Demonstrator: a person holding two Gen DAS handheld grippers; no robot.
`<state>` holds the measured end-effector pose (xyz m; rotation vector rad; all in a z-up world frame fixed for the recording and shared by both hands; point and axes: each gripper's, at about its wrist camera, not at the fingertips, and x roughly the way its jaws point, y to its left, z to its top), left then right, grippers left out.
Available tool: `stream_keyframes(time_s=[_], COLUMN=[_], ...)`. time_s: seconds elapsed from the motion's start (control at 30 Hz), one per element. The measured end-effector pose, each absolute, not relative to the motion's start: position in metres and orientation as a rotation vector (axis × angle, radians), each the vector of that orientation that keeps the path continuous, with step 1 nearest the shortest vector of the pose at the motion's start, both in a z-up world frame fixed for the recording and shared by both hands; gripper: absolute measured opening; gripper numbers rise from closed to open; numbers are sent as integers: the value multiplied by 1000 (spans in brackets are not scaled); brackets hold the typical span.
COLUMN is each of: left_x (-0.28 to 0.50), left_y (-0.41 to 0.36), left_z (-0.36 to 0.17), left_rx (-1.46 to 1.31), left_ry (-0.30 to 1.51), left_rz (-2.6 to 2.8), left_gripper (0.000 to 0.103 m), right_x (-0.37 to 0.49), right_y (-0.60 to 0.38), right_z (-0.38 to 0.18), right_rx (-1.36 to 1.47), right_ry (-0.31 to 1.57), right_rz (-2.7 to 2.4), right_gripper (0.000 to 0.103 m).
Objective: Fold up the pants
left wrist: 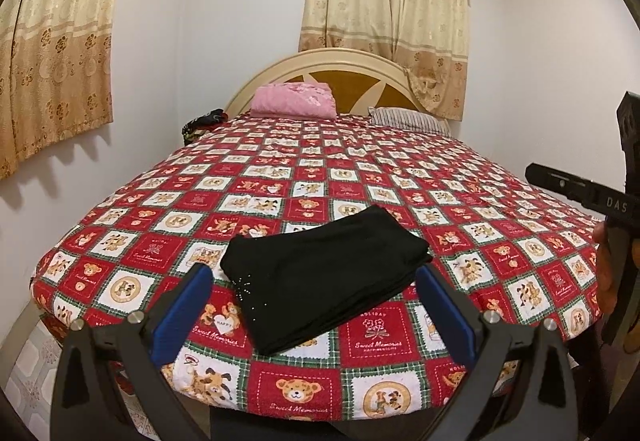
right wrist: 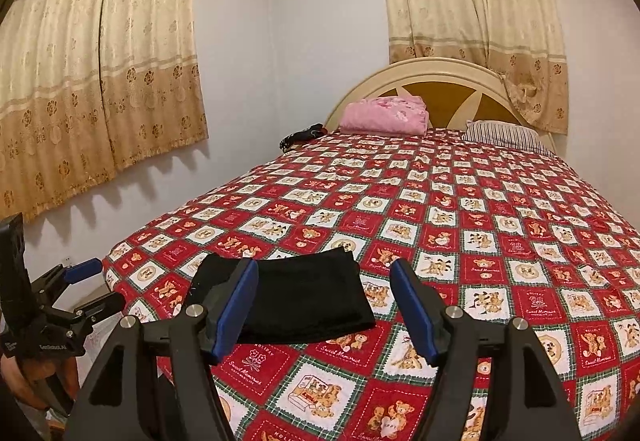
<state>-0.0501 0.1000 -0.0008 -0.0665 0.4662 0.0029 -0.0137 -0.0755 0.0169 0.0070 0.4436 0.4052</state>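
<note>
Black pants (left wrist: pixel 324 281) lie folded into a compact stack near the foot of the bed, on the red teddy-bear bedspread (left wrist: pixel 360 177). My left gripper (left wrist: pixel 316 305) hovers open in front of the stack, its blue pads wide apart and holding nothing. In the right wrist view the same pants (right wrist: pixel 304 293) sit just past the left blue pad. My right gripper (right wrist: pixel 324 305) is open there too, empty, with the bedspread (right wrist: pixel 480 225) showing between its fingers. Both grippers are apart from the cloth.
A folded pink blanket (left wrist: pixel 294 101) and a striped pillow (left wrist: pixel 408 119) lie by the headboard (left wrist: pixel 340 69). Dark cloth (left wrist: pixel 202 123) sits at the bed's far left corner. Curtains (right wrist: pixel 100 61) hang on both walls. The other gripper shows at each view's edge (right wrist: pixel 48 321).
</note>
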Motion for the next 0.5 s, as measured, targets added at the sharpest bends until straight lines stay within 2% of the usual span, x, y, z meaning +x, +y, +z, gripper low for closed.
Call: stream_keyframes(time_s=[0.5], left_x=[-47], left_y=[104], left_z=[-1], left_rx=[-62], left_ry=[481], left_rz=[19], left_gripper=[103], right_x=[-11], right_y=[-73], right_z=[13], right_rx=[5], right_ry=[455], right_rz=[409], right_gripper=[70])
